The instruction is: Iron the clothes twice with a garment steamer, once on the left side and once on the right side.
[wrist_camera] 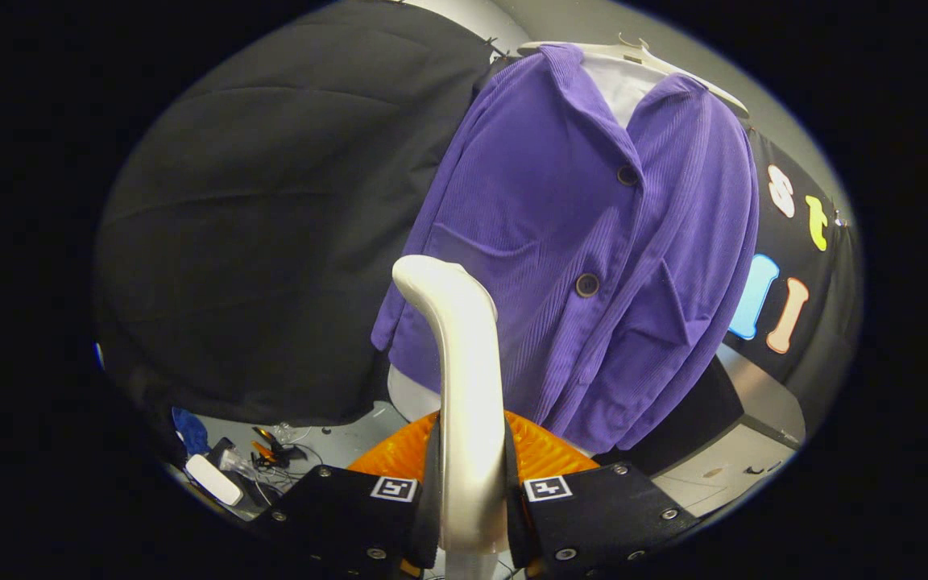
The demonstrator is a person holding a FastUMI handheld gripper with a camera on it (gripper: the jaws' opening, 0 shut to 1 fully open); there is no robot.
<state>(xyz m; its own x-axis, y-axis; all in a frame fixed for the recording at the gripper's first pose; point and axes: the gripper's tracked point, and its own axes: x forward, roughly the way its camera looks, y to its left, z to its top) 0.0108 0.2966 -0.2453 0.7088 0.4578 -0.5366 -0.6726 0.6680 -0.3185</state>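
- Nearest, the gripper (472, 515) has its jaws closed tight on the white handle of the garment steamer (464, 387).
- Just beyond, the purple jacket (577, 242) hangs on a hanger (673, 68), steamer head beside its lower left front.
- Neither pass looks finished; which side is underway I cannot tell.
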